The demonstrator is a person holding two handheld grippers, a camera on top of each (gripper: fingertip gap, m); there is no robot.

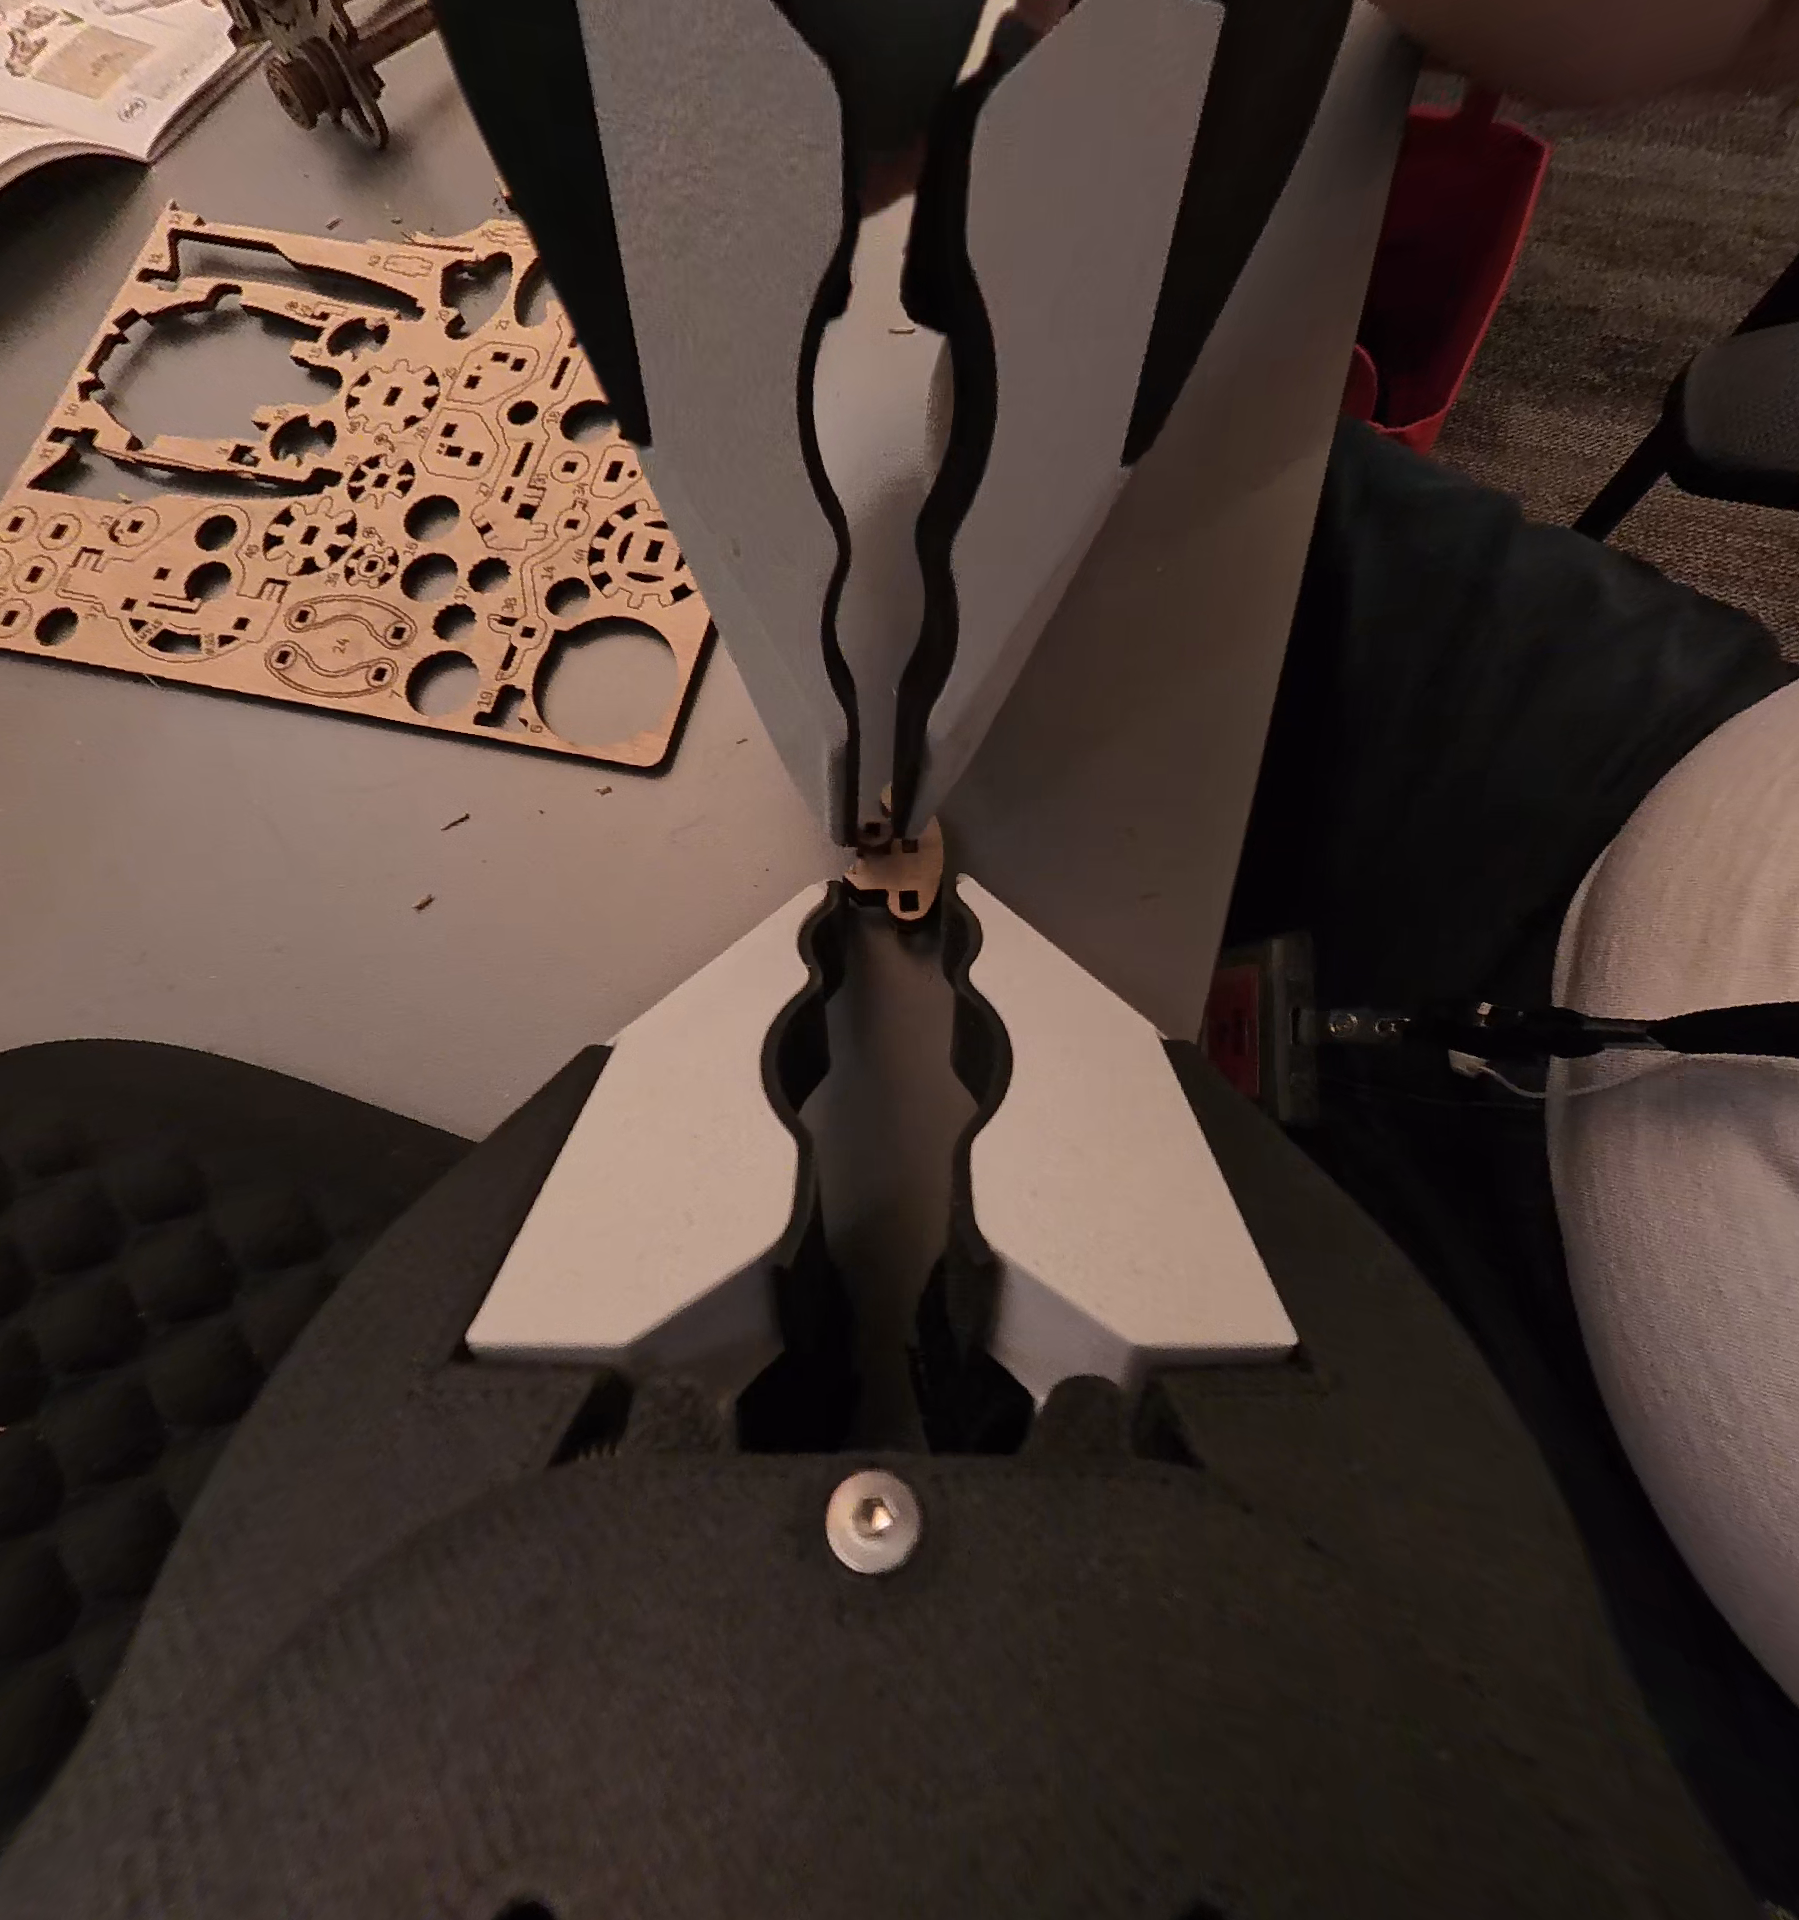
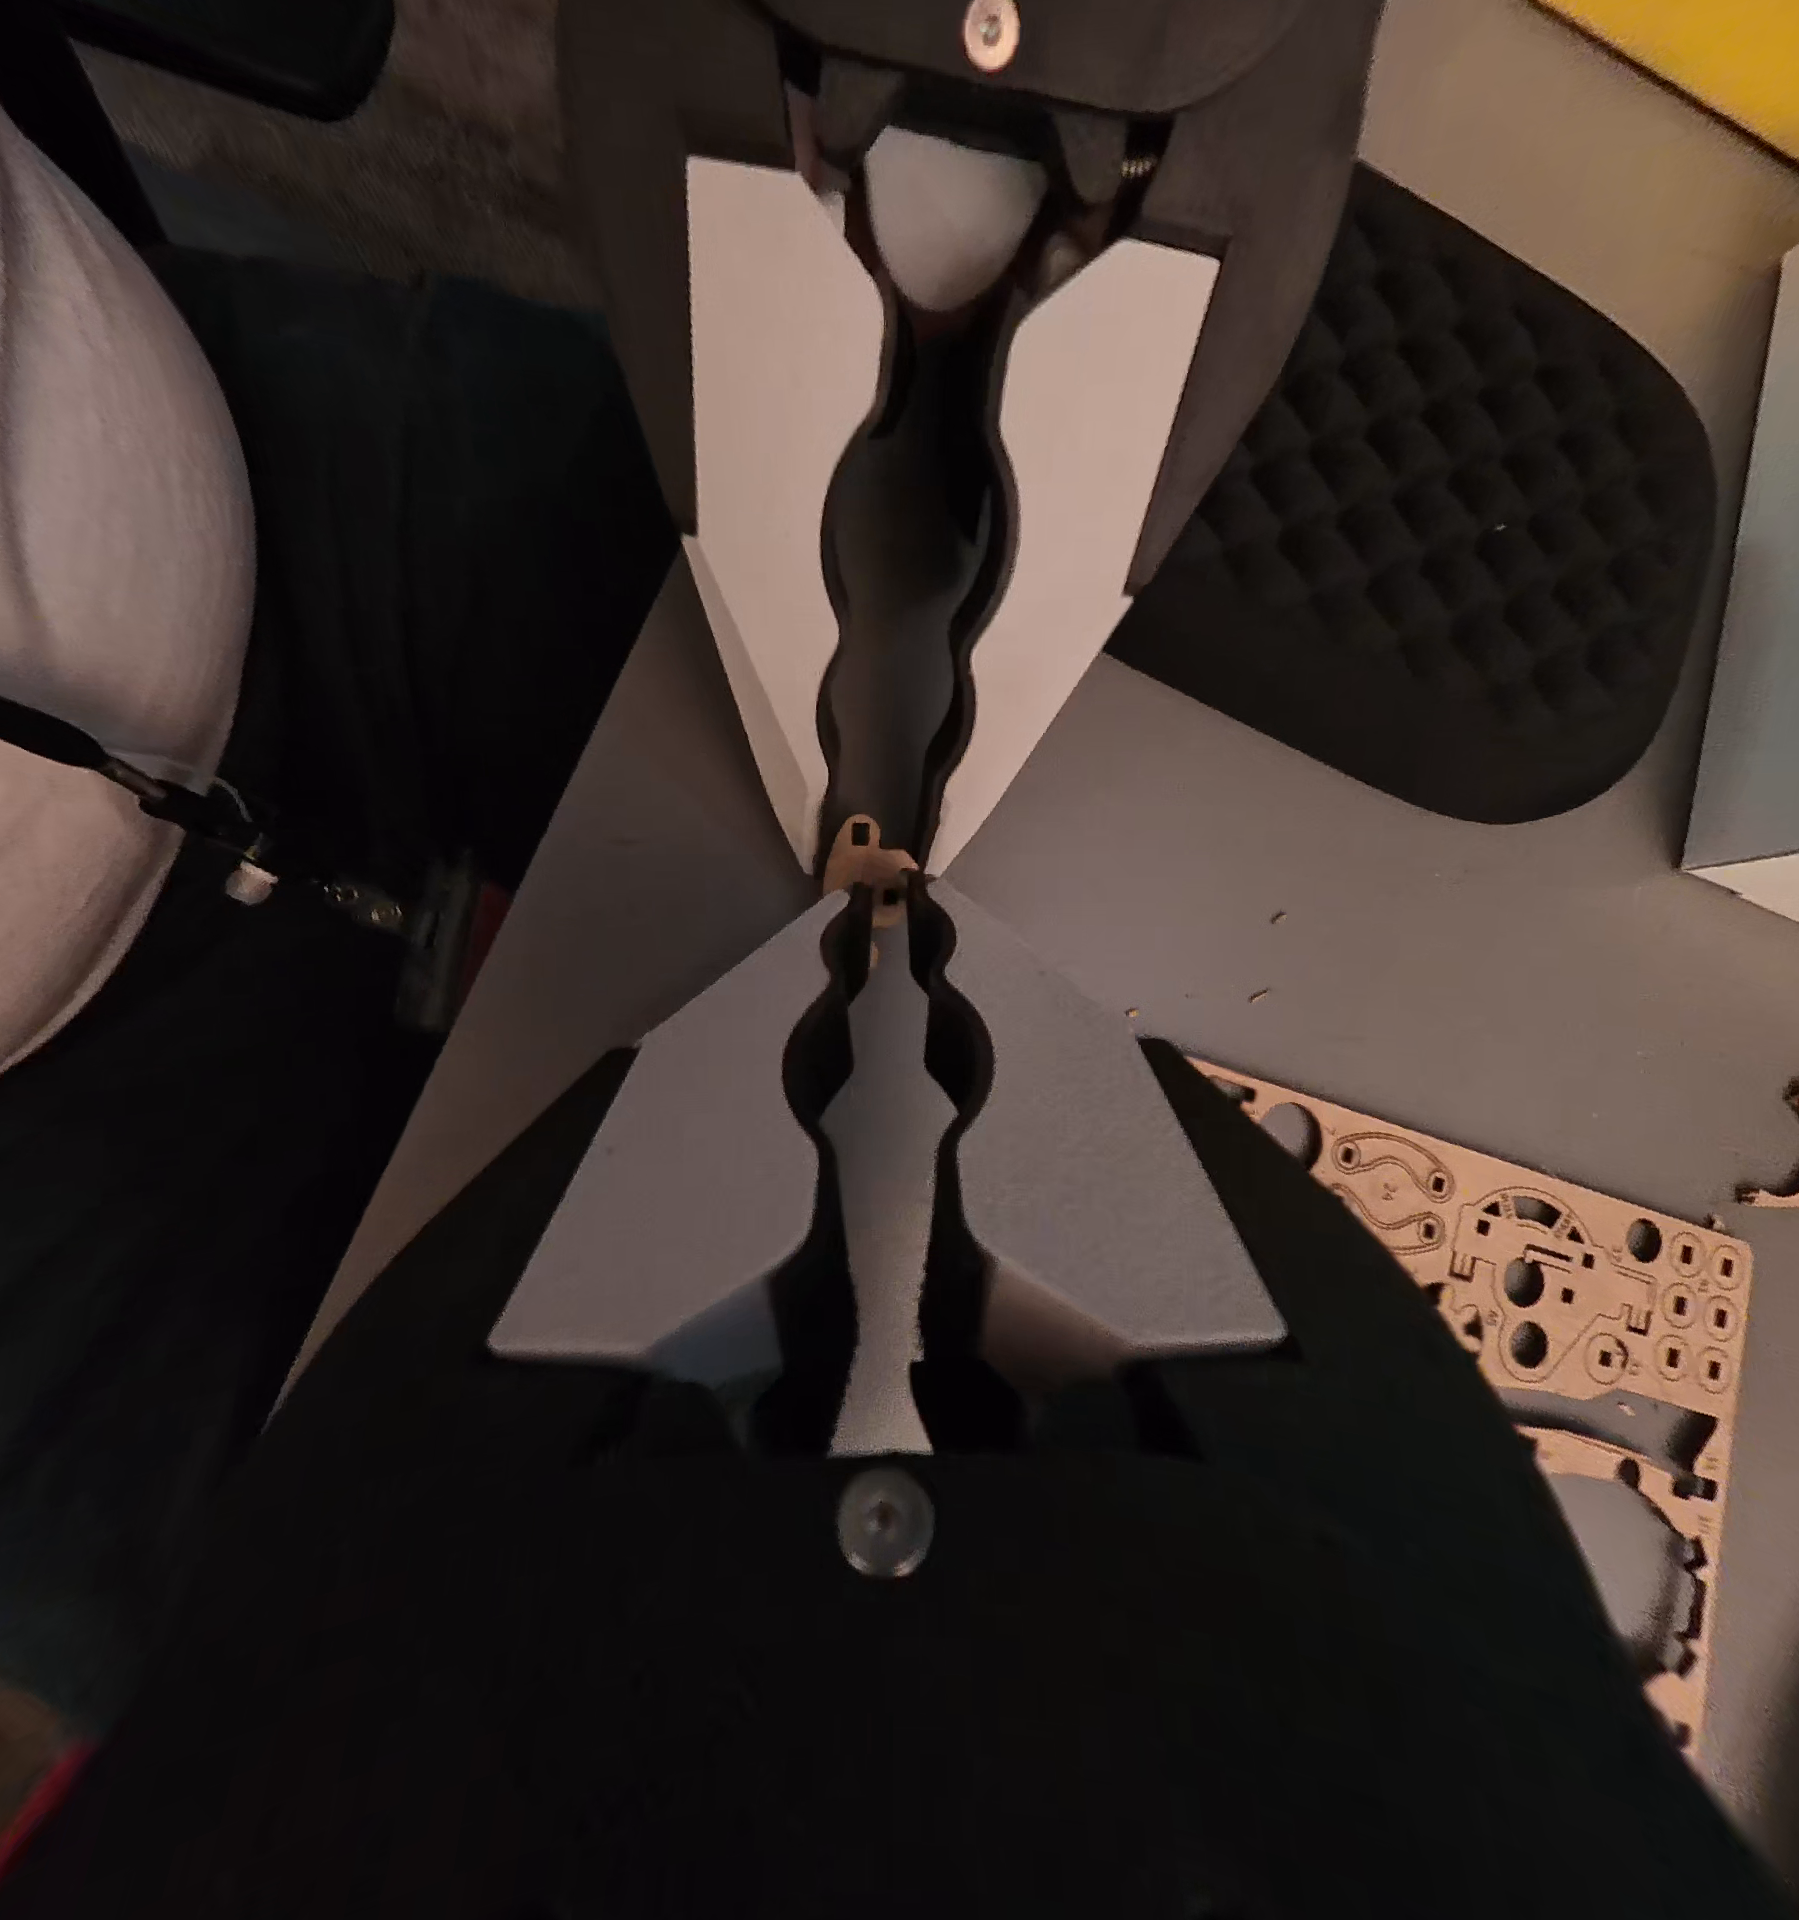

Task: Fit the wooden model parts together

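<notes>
My two grippers meet tip to tip above the near edge of the grey table (image 1: 251,883). My left gripper (image 1: 897,885) is shut on a small flat oval wooden part (image 1: 900,878) with little square holes. My right gripper (image 1: 881,821) comes in from the opposite side and is shut on a smaller wooden piece (image 1: 877,828) that touches the oval part. In the right wrist view my right gripper (image 2: 884,896) pinches its piece (image 2: 887,902) against the oval part (image 2: 859,836), which the left gripper (image 2: 879,831) holds. The joint between the two parts is mostly hidden by the fingertips.
A laser-cut wooden sheet (image 1: 334,499) with several parts punched out lies on the table; it also shows in the right wrist view (image 2: 1560,1299). An open booklet (image 1: 43,83) and a part-built wooden model (image 1: 313,62) lie beyond it. There is also a black foam pad (image 2: 1446,520), a grey box (image 2: 1788,571) and a person's light clothing (image 1: 1705,1143). Only a small space, under 4 cm, lies between the two pairs of fingers.
</notes>
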